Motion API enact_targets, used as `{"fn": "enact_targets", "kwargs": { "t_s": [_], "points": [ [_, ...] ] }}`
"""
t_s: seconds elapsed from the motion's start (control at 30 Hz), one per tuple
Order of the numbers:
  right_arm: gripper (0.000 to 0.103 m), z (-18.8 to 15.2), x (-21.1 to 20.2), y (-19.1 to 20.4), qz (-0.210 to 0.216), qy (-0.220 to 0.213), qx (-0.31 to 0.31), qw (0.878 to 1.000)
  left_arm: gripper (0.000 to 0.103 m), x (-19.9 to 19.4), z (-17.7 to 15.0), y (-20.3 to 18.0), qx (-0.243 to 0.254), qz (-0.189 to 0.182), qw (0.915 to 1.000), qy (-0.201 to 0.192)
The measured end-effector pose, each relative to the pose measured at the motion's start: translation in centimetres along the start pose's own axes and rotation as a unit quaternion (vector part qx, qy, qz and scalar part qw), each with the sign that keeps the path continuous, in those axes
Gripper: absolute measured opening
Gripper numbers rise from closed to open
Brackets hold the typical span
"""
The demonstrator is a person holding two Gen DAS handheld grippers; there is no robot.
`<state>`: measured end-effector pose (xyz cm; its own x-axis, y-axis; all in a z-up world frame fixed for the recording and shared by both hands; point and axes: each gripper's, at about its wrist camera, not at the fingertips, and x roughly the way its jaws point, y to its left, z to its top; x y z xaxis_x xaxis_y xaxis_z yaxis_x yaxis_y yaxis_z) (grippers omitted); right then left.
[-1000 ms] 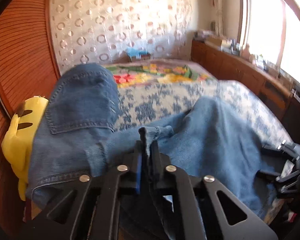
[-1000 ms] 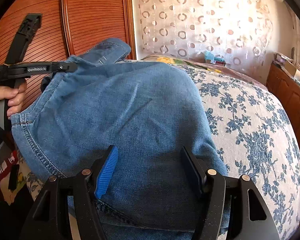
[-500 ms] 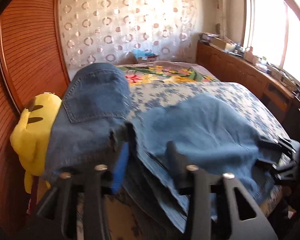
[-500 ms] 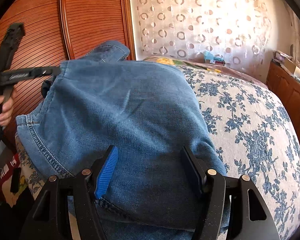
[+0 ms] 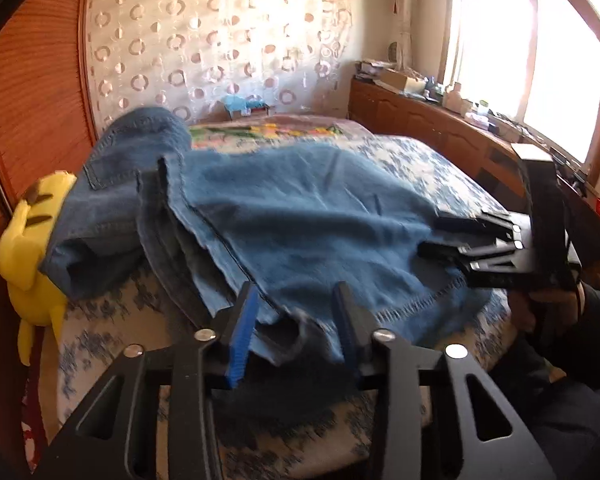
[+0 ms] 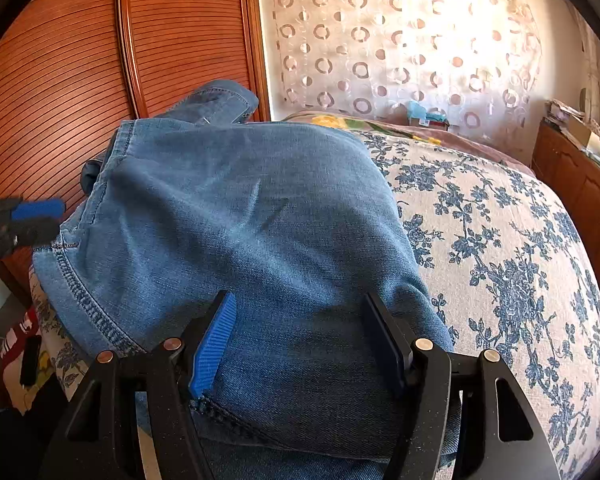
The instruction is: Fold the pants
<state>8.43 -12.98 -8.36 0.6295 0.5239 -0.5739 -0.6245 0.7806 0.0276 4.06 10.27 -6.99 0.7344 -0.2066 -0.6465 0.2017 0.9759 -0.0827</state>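
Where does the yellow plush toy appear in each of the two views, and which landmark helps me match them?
Left wrist view: the yellow plush toy is at the left edge, wedged between the jeans and the wooden wall.
Right wrist view: the toy is not in it; the jeans fill that side.
Shared landmark: the curtain with ring pattern behind the bed.

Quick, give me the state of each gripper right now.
Left gripper: open, jaws have just been closing, hem of the jeans between them, not pinched.
Right gripper: open, resting over the jeans, nothing gripped.
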Motion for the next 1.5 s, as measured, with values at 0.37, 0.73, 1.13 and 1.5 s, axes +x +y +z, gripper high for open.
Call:
{"fn": "enact_targets", "kwargs": {
  "t_s": [0.37,0.73,1.13,1.5],
  "points": [
    [0.067,0.0,0.0,0.1,0.002,-0.001,0.000,1.000,0.009,-1.1,-3.1,0.3,-0.017,0.006,0.9996,0.020],
    [0.067,0.1,-1.0,0.1,0.005,-0.006,-0.016,1.000,0.027,-1.3,-2.7,1.2,-0.034,0.024,0.9991,0.010],
    [0.067,5.7,-0.8,-3.5,-0.014,-0.005,-0.023,1.000,0.080,0.7,1.0,5.3,-0.052,0.060,0.9967,-0.017],
    [0.067,9.2,7.9,-6.8,0.034,0.075,0.011,0.997,0.080,4.8,2.3,7.7,-0.068,0.061,0.9957,0.017]
  ]
}}
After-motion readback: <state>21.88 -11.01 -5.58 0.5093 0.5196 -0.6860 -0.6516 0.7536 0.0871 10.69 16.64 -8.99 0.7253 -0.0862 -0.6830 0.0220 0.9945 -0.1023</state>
